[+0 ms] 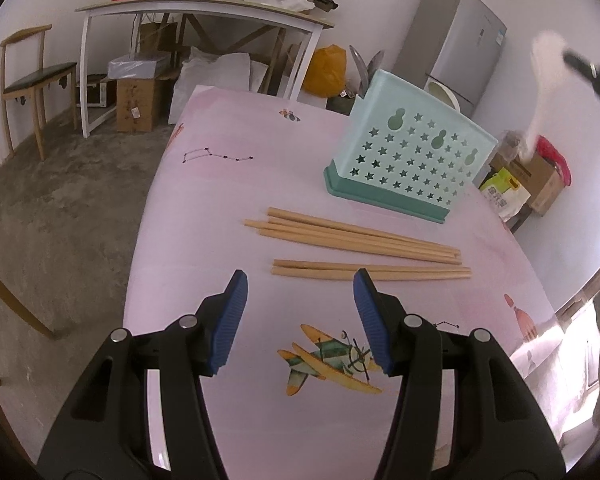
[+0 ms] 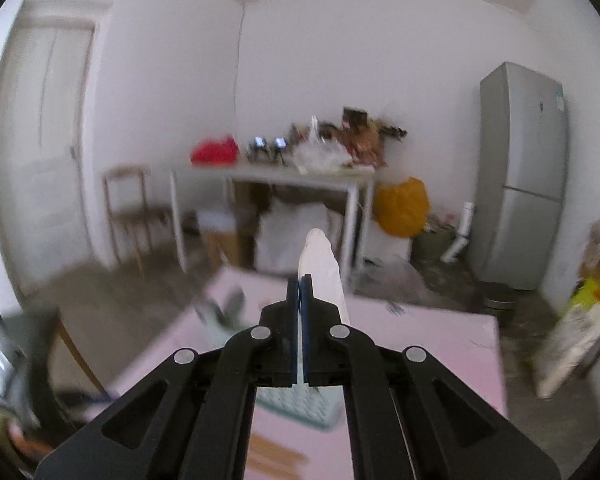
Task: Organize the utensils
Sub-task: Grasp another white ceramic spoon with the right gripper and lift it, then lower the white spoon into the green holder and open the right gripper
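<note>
We hold our left gripper (image 1: pixel 300 316) low and angled downward with its blue pads (image 1: pixel 230 320) parted and nothing between them, while our right gripper (image 2: pixel 300 292), raised and nearly level, has its jaws clamped together.

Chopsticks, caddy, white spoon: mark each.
Chopsticks (image 1: pixel 360 238), left wrist view, middle of the upper bundle.
Caddy (image 1: pixel 412 160), left wrist view, star-perforated wall.
White spoon (image 2: pixel 320 264), right wrist view, part beyond the shut jaws.

light: soft, even, dim pinkish cast, faint shadows under left claw (image 1: pixel 300 312) | left wrist view: sharp near claw, white utensil (image 1: pixel 548 92) far right of it smeared | right wrist view: motion-blurred beyond right claw (image 2: pixel 300 284) | edges: fisheye bending, black vignette
</note>
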The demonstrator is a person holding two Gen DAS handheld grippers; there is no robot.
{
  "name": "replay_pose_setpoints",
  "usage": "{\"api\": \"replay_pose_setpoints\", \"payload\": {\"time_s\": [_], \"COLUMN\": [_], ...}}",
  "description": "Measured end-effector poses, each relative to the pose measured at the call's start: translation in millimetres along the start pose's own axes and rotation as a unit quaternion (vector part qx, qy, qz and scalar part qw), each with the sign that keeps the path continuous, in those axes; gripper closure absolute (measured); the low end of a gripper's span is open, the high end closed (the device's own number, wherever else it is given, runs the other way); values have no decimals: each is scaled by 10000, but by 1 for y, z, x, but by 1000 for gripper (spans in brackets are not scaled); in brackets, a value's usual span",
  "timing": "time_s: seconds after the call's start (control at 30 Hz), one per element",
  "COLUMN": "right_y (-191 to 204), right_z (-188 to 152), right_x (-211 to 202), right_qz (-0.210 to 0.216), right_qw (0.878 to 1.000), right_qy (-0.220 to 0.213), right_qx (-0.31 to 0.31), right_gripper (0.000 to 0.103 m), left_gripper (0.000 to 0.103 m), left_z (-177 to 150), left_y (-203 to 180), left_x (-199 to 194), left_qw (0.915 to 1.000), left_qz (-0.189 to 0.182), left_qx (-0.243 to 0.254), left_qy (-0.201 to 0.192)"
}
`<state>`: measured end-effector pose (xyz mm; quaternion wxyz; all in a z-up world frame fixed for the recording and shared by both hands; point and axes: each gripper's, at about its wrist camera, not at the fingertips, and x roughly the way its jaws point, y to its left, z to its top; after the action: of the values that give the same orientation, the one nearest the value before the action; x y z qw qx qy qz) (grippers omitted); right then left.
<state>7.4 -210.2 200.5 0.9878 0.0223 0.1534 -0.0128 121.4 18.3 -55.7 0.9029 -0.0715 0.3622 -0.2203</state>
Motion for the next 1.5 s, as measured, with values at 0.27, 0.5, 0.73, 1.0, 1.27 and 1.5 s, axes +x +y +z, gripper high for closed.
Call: {"api": "replay_pose_setpoints", "payload": {"time_s": [0.27, 0.5, 0.73, 1.0, 1.27, 1.5], "right_y": [-22, -41, -71, -53, 25, 52], "right_z": [18, -24, -74, -56, -49, -59], "right_x": [50, 98, 123, 99, 157, 183], "right_qz": [758, 785, 669, 339, -20, -1115], "right_qw": [9947, 9909, 9785, 9910, 9849, 9631], "right_qy": [-178, 330, 1099, 783, 1568, 1749], "right_qx": [672, 1044, 1614, 1034, -735, -1713], "right_gripper": [102, 102, 95, 55, 43, 43], "left_gripper": [51, 51, 51, 51, 51, 51], "left_z": [0, 1, -1, -2, -4, -4], "left_y": [-5, -7, -8, -7, -5, -1], "left_x": [4, 11, 11, 10, 6, 6], "left_qw": [9999, 9998, 9998, 9998, 9999, 10000], "left_qz": [33, 37, -26, -89, -106, -93], "left_qx": [96, 179, 177, 146, 86, 32], "left_qy": [18, 61, 61, 42, 16, -1]}}
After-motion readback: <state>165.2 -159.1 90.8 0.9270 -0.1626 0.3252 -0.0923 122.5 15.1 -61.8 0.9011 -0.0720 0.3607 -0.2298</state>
